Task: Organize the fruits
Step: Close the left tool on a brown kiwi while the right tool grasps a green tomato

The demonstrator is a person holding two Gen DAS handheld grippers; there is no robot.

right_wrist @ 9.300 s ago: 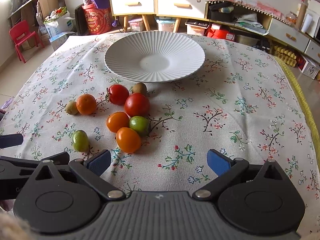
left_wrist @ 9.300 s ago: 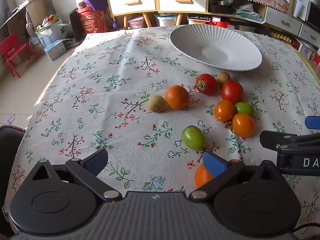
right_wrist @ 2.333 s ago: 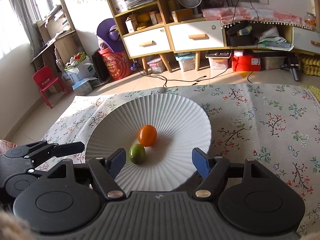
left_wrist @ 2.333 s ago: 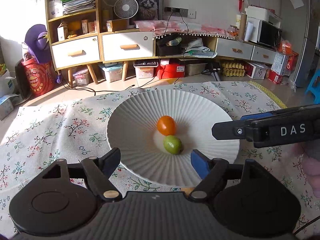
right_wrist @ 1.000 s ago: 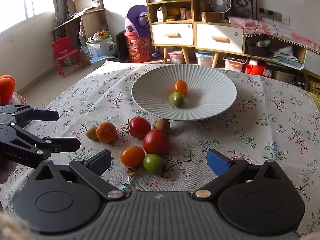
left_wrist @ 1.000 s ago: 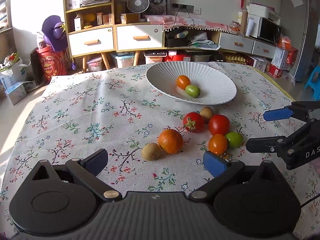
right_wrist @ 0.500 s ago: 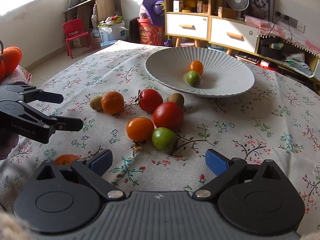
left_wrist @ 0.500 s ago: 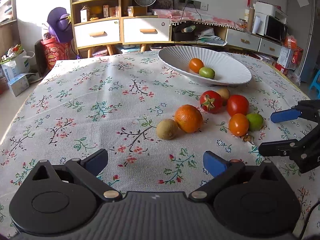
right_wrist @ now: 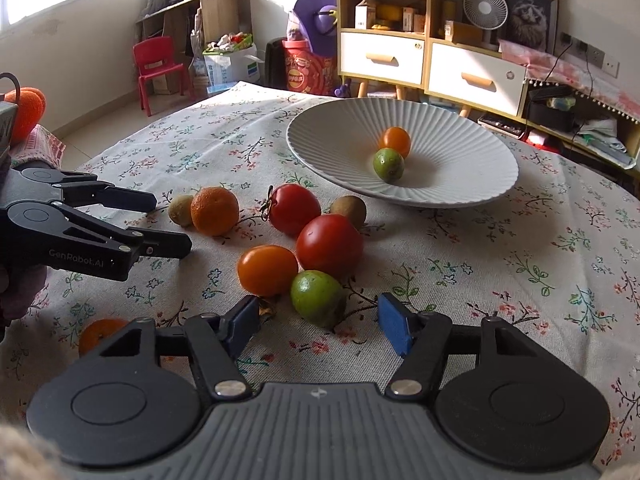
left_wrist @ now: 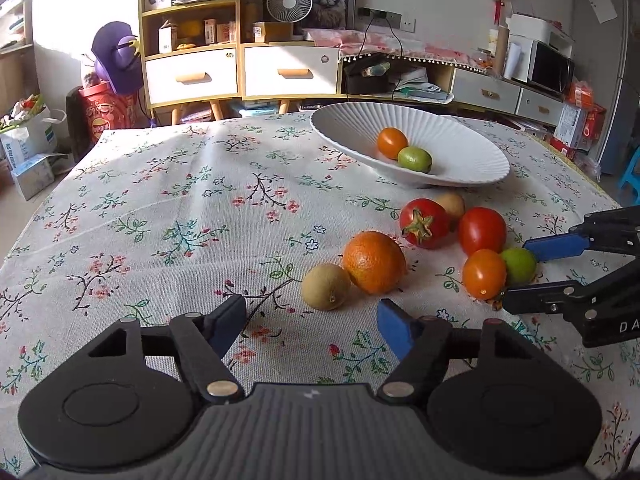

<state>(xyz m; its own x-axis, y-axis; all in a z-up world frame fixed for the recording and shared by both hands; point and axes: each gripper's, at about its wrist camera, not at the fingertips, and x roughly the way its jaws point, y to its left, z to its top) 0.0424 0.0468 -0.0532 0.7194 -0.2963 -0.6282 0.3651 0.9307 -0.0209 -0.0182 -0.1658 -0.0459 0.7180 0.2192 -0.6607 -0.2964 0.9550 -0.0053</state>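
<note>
My right gripper [right_wrist: 318, 322] is closing around a small green lime-like fruit [right_wrist: 317, 297], pads apparently not touching yet. My left gripper [left_wrist: 310, 320] is closing on nothing, short of the brown kiwi [left_wrist: 326, 286]. The white ribbed ceramic bowl [right_wrist: 460, 184] holds one orange tomato [right_wrist: 396, 141] and one green fruit [right_wrist: 388, 165], same as a second ago.

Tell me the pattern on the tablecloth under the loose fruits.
A floral print of small flowers and leafy twigs on the pale woven tablecloth, clearest in the left wrist view.
</note>
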